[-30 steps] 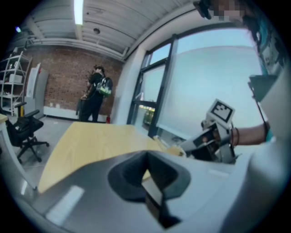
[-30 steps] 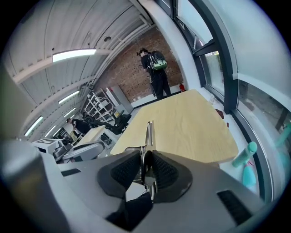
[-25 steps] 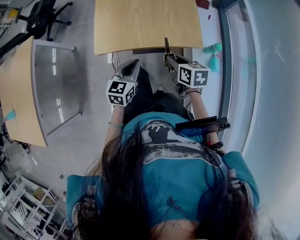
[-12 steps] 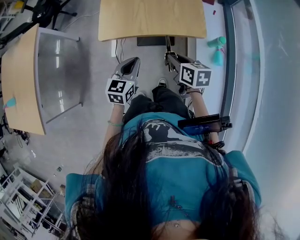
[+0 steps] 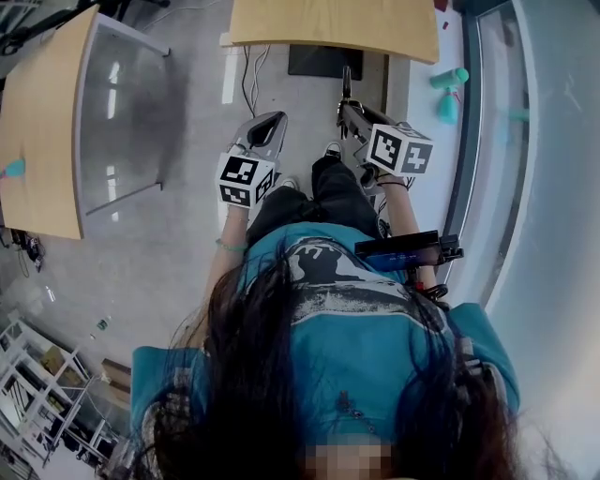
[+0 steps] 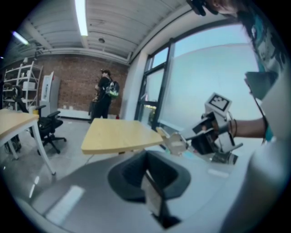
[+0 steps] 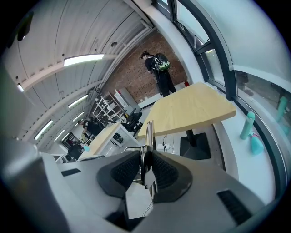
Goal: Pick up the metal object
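The metal object (image 7: 148, 134) is clenched in the right tool (image 7: 144, 168), in the air. The tabletop (image 5: 328, 23) is now seen farther off, so the pick-up is judged done. The left tool (image 6: 148, 177) is closed, empty.

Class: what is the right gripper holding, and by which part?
The right gripper pinches the thin metal object by its lower end; the rest sticks out.

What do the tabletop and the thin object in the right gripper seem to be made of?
Tabletop: wood or wood-look laminate, matt; pale yellowish, even surface. Object: probably metal; a thin strip with a silvery sheen.
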`<state>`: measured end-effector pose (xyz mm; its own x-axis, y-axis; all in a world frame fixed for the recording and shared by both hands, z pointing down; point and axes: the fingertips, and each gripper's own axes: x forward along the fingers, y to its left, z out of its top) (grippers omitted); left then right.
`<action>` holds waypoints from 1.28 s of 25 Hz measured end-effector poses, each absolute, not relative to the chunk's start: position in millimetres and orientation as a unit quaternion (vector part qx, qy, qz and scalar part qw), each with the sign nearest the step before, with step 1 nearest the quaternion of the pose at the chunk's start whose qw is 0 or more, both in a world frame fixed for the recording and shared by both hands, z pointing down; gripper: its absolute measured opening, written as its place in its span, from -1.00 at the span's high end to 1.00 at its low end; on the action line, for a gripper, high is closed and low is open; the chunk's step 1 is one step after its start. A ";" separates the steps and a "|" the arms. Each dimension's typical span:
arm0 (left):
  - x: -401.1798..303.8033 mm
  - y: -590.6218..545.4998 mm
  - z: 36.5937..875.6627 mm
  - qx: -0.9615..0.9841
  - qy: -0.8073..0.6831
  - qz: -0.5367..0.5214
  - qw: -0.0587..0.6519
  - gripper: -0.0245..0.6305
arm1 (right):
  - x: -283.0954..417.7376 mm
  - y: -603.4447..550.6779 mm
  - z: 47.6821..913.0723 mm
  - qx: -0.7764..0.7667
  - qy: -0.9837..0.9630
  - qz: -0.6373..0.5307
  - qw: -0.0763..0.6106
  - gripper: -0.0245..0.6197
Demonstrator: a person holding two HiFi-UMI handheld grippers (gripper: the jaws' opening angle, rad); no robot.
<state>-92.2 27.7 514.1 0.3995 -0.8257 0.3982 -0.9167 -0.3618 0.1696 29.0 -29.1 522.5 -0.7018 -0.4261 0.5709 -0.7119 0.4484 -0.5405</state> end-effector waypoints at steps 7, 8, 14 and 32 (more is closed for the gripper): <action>-125.3 110.1 502.3 0.829 -0.516 0.101 0.191 0.92 | 5.3 73.9 510.5 0.368 -0.817 0.409 0.173 0.63; -119.9 115.6 499.6 0.832 -0.511 0.099 0.193 0.92 | 11.1 81.6 506.6 0.373 -0.814 0.410 0.173 0.63; -82.8 132.9 495.9 0.841 -0.494 0.106 0.194 0.92 | 42.0 100.2 503.1 0.376 -0.809 0.419 0.170 0.63; 118.5 224.9 464.5 0.815 -0.538 0.104 0.188 0.92 | 247.9 192.1 484.9 0.336 -0.824 0.419 0.180 0.63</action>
<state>118.5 224.9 464.5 0.4004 -0.8374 0.3721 -0.9158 -0.3512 0.1950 247.9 192.1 484.9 -0.7093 -0.4025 0.5787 -0.7047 0.4239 -0.5689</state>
